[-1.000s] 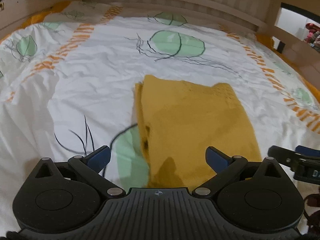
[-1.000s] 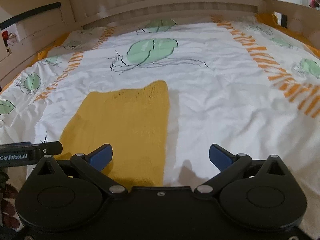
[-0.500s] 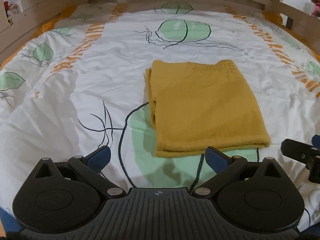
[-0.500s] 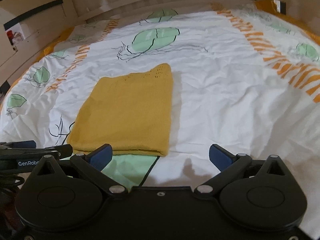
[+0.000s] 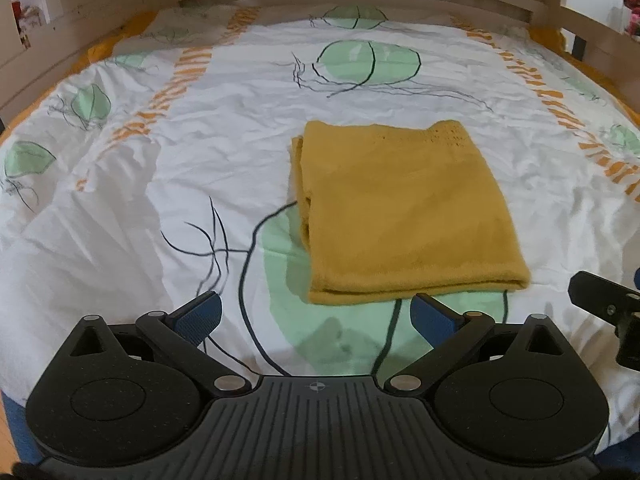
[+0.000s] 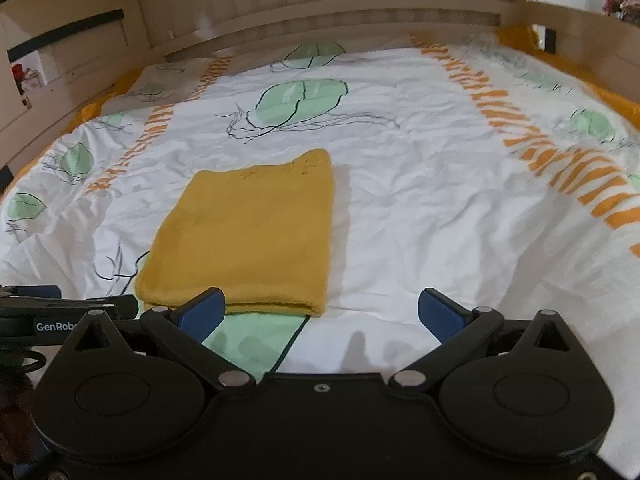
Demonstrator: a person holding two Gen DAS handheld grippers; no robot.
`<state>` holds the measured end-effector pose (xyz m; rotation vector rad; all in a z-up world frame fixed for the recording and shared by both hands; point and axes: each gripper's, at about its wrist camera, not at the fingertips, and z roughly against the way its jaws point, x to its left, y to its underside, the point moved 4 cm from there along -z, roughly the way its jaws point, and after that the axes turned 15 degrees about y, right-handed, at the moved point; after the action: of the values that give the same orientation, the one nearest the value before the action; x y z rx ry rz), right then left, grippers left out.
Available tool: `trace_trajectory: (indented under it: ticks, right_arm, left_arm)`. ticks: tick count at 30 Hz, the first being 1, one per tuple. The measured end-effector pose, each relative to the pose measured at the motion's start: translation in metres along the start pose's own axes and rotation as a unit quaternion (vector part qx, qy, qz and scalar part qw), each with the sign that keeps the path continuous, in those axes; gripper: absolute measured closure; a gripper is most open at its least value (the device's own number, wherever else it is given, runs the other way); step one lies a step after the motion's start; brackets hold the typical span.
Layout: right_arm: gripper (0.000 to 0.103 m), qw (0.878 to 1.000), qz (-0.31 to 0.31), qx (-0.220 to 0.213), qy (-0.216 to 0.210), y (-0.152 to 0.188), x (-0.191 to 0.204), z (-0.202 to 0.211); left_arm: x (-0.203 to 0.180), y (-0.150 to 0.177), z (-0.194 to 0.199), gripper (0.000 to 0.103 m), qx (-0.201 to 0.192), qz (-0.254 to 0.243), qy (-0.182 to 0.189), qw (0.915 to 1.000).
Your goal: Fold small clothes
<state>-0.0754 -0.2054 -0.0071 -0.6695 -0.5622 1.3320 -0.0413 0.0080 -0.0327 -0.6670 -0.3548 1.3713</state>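
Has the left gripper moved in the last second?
Yes. The left gripper has pulled back toward the bed's near edge: the yellow garment now lies wholly ahead of it on the bedspread.

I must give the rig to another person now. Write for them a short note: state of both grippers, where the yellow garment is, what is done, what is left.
Left gripper: open, empty, just short of the garment's near edge.
Right gripper: open, empty, at the near edge toward its right corner.
Yellow knit garment: lies flat on the patterned bed cover, folded into a neat rectangle, with layered edges showing on its left side. Neither gripper touches it.
Done: this piece looks folded.
Left: perhaps nothing here; no other clothes are in view, so check outside the frame for the next piece.
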Motion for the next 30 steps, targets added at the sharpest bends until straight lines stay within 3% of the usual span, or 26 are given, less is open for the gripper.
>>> trace_trajectory:
  ticks: [9, 30]
  right_arm:
    - [0.001, 1.0, -0.007, 0.016, -0.025, 0.0, 0.004, -0.004]
    - [0.001, 0.998, -0.017, 0.057, -0.032, 0.004, 0.004, -0.023]
  left_arm:
    - [-0.002, 0.005, -0.008, 0.001, 0.019, 0.002, 0.011, 0.9998]
    - [0.003, 0.005, -0.021, 0.001, 0.048, 0.008, 0.017, 0.9987]
